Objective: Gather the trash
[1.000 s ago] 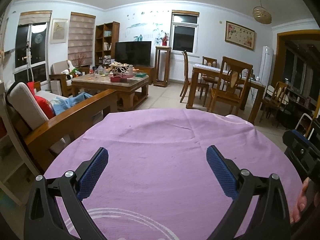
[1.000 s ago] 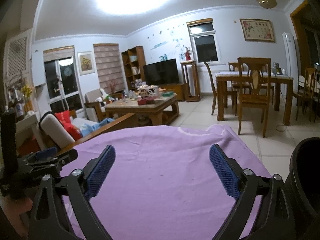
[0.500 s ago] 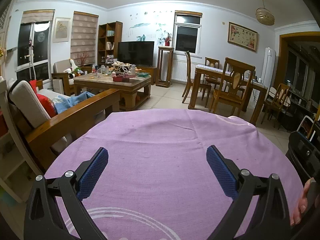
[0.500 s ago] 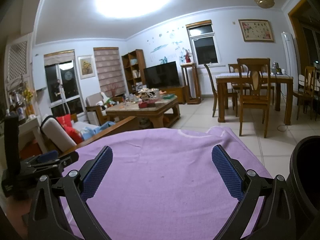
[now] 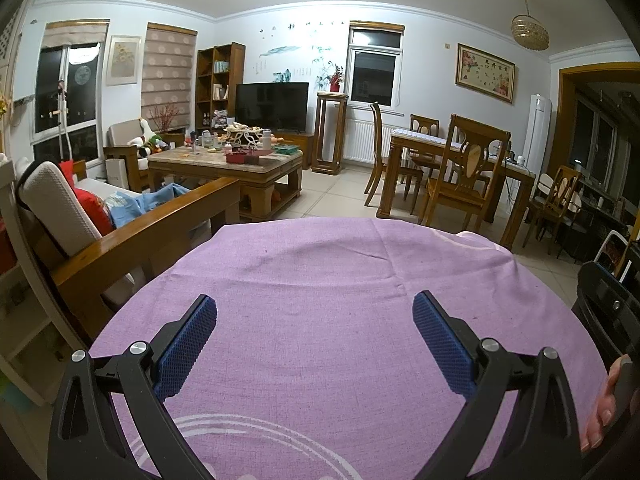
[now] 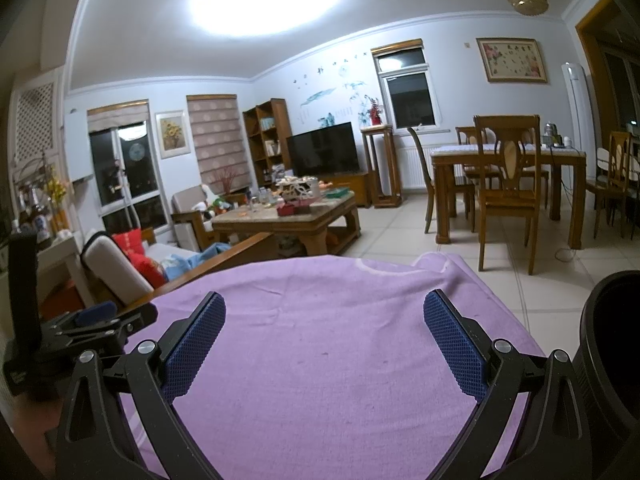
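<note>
Tools both wide and empty: left tool [image 5: 314,316], right tool [image 6: 324,316] over the purple-clothed table [image 5: 320,264]. No trash visible; dark bin [image 6: 612,344], probably, off the table's right edge, so scan first.

- Purple tablecloth [image 5: 340,320], woven texture, white curved line pattern at near edge.
- Blue dimpled pads [image 5: 186,346] on black left gripper [image 5: 316,344]; same blue mesh on black right gripper [image 6: 324,344].
- Black bin [image 6: 612,344] at right.
- Brown wooden sofa arm [image 5: 148,224], red cushion [image 5: 94,208], light blue cloth [image 5: 156,200].
- Beige roller blind [image 5: 168,68] with pale circle pattern.
</note>
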A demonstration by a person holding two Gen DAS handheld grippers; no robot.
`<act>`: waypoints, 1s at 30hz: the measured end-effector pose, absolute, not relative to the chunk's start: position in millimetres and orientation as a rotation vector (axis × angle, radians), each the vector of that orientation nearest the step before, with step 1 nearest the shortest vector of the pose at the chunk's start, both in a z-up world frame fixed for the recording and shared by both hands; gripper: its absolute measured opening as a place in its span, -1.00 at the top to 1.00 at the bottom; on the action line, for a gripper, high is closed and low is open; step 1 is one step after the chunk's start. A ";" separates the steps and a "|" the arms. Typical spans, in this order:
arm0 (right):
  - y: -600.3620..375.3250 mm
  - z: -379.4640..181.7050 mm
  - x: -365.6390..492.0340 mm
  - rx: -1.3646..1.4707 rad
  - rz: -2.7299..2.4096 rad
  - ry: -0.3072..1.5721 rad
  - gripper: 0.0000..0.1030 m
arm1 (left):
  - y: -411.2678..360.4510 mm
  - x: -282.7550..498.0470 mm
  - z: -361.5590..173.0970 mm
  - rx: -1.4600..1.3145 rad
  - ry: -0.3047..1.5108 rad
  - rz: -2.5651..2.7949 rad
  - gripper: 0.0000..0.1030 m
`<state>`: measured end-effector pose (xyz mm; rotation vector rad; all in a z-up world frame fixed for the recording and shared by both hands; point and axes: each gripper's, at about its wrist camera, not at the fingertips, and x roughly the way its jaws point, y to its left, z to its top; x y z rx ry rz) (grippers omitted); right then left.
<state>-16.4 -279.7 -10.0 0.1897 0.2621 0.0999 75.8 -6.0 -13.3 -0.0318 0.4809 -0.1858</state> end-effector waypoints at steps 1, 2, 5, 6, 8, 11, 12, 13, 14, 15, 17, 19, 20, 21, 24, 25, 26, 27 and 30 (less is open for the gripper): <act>-279.1 -9.7 -15.9 0.190 0.100 0.262 -0.90 | -5.8 75.8 -13.2 -0.032 0.481 -0.186 -0.89; -278.6 -9.6 -15.6 0.191 0.100 0.263 -0.90 | -5.4 75.7 -13.0 -0.031 0.480 -0.186 -0.89; -278.9 -9.9 -15.9 0.192 0.100 0.263 -0.89 | -6.4 76.0 -13.1 -0.031 0.480 -0.187 -0.89; -279.1 -10.1 -15.9 0.192 0.100 0.265 -0.90 | -5.6 75.8 -12.9 -0.031 0.481 -0.187 -0.89; -278.6 -10.0 -16.0 0.192 0.100 0.263 -0.90 | -5.8 75.2 -12.7 -0.030 0.480 -0.188 -0.89; -278.4 -9.8 -15.9 0.191 0.100 0.263 -0.90 | -7.3 74.9 -12.8 -0.031 0.480 -0.186 -0.89; -277.7 -9.5 -15.4 0.191 0.100 0.263 -0.90 | -7.1 74.8 -12.7 -0.031 0.481 -0.185 -0.89; -278.0 -9.6 -15.7 0.192 0.100 0.263 -0.90 | -6.6 74.8 -12.6 -0.032 0.481 -0.186 -0.89; -278.4 -9.8 -15.9 0.193 0.100 0.264 -0.90 | -7.3 75.0 -12.7 -0.032 0.482 -0.186 -0.89; -277.6 -9.4 -15.4 0.192 0.100 0.263 -0.90 | -7.0 75.0 -12.6 -0.032 0.482 -0.186 -0.89; -278.0 -9.7 -15.7 0.193 0.100 0.265 -0.90 | -7.4 74.9 -12.6 -0.031 0.481 -0.186 -0.89; -278.1 -9.8 -15.8 0.194 0.101 0.266 -0.90 | -7.0 74.5 -12.3 -0.030 0.480 -0.186 -0.89; -278.5 -10.1 -16.4 0.195 0.101 0.266 -0.90 | -6.9 74.4 -12.1 -0.030 0.480 -0.187 -0.89; -278.5 -10.1 -16.7 0.194 0.101 0.266 -0.90 | -7.6 74.1 -12.2 -0.030 0.479 -0.188 -0.89; -278.5 -9.8 -16.6 0.192 0.100 0.265 -0.90 | -7.9 72.6 -12.8 -0.026 0.474 -0.196 -0.89; -278.2 -9.5 -16.3 0.192 0.100 0.265 -0.90 | -9.1 72.6 -12.9 -0.023 0.471 -0.198 -0.89; -277.8 -9.1 -15.8 0.193 0.100 0.265 -0.90 | -8.9 71.7 -12.7 -0.019 0.467 -0.200 -0.90; -277.9 -9.1 -15.8 0.193 0.100 0.265 -0.89 | -8.9 71.7 -13.5 -0.016 0.466 -0.200 -0.90; -278.2 -9.0 -16.0 0.194 0.100 0.265 -0.90 | -7.6 72.9 -14.2 -0.013 0.467 -0.199 -0.90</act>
